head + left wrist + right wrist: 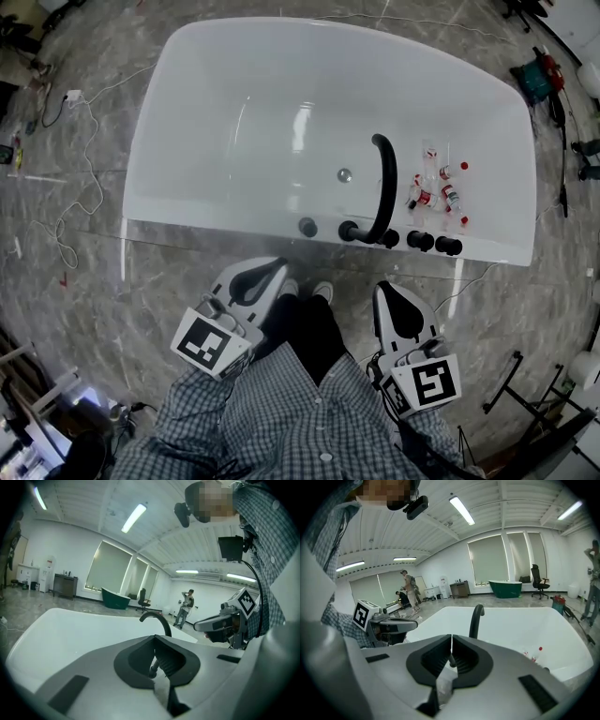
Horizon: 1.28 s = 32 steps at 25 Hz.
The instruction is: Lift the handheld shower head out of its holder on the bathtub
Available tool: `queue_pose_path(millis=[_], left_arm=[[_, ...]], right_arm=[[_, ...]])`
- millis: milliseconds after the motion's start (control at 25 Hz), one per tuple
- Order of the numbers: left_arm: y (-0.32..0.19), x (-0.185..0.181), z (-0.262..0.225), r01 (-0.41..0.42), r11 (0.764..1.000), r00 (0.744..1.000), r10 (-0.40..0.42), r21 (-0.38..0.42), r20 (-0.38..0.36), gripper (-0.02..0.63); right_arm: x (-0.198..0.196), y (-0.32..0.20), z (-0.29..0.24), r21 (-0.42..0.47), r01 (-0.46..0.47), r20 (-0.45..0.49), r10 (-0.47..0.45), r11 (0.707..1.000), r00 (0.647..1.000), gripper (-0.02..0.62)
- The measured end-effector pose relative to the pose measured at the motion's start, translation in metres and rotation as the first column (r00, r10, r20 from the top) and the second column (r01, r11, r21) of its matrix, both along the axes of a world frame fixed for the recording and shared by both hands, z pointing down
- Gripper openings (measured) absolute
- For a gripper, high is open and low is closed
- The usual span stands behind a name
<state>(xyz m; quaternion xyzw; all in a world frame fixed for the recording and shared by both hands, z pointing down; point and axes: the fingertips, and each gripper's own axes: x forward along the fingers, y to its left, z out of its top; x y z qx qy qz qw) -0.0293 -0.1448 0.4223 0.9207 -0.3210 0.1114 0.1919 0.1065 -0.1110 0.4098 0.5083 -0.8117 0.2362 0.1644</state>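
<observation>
A white bathtub (234, 84) lies across the floor in front of me. A tall black curved spout (382, 183) rises from its near rim, beside a row of black fittings (420, 241); I cannot tell which of them is the handheld shower head. My left gripper (267, 269) is shut and empty, short of the rim and left of the spout. My right gripper (388, 290) is also shut and empty, just below the fittings. The spout (157, 619) shows over the closed left jaws (155, 639), and the spout (476, 619) also shows over the right gripper (451, 637).
Several small red-capped bottles (439, 192) lie inside the tub at the right, near a drain (344, 174). Cables (70, 187) trail on the floor at the left; tools (534, 80) lie at the right. A person (183, 607) stands far off, and a green tub (505, 588) stands beyond.
</observation>
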Motion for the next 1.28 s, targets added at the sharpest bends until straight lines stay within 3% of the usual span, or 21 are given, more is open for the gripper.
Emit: queue_pose_path(millis=[360, 600, 800, 1080, 1280], left_arm=[[-0.009, 0.008, 0.047, -0.011, 0.999, 0.999, 0.013, -0.045, 0.04, 0.009], [-0.017, 0.018, 0.07, -0.017, 0.999, 1.0, 0.017, -0.037, 0.013, 0.009], [-0.021, 0.017, 0.088, -0.013, 0.999, 0.999, 0.014, -0.031, 0.041, 0.009], [-0.029, 0.018, 0.12, 0.017, 0.999, 0.999, -0.016, -0.04, 0.034, 0.009], [-0.029, 0.014, 0.144, 0.034, 0.998, 0.998, -0.031, -0.047, 0.057, 0.009]], right_arm=[[0.004, -0.009, 0.032, -0.054, 0.028, 0.007, -0.027, 0.998, 1.0, 0.018], [0.003, -0.016, 0.049, -0.073, 0.057, 0.017, -0.056, 0.996, 0.998, 0.018], [0.0, -0.017, 0.058, -0.085, 0.084, 0.029, -0.082, 0.993, 0.996, 0.018], [-0.012, -0.022, 0.069, -0.053, 0.176, 0.034, -0.174, 0.983, 0.984, 0.018], [-0.014, -0.018, 0.085, -0.102, 0.203, 0.01, -0.203, 0.974, 0.979, 0.018]])
